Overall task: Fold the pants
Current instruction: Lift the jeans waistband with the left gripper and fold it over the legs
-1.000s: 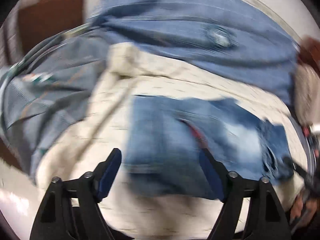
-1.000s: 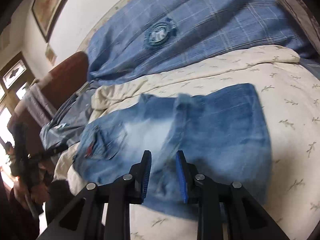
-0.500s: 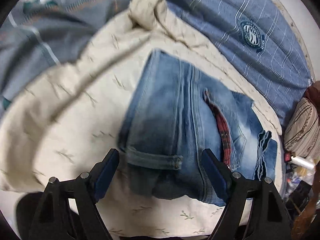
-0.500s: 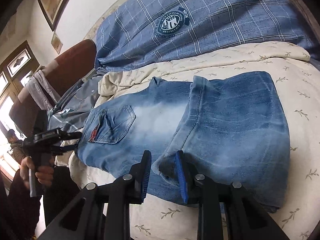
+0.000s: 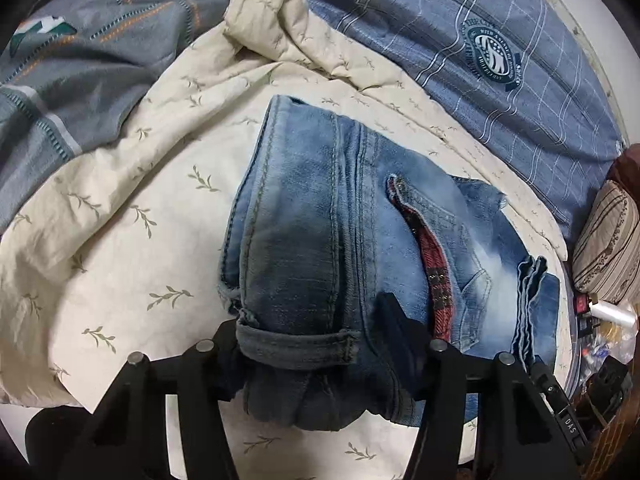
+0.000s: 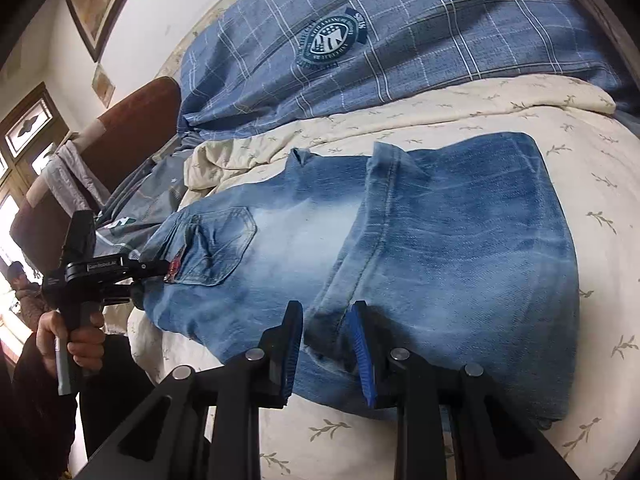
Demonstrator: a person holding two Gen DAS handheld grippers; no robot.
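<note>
Blue jeans [image 5: 320, 232] lie partly folded on a cream leaf-print quilt [image 5: 132, 216]; they also show in the right wrist view [image 6: 460, 248], with the leg part folded over the seat. My left gripper [image 5: 316, 344] has its jaws around the waistband end, with denim bunched between them. It also shows in the right wrist view [image 6: 160, 270] at the pocket end. My right gripper [image 6: 326, 344] is shut on the hem edge of the folded-over leg.
A blue plaid duvet with a round badge [image 6: 332, 40] lies behind the quilt. A grey patterned blanket [image 5: 68, 64] is at the left. A striped pillow [image 5: 608, 240] and small items sit at the right edge. A brown chair [image 6: 132, 128] stands beyond the bed.
My left gripper has moved down onto the waistband end and its jaws have narrowed around the denim. My right gripper keeps its hold on the hem and has barely moved.
</note>
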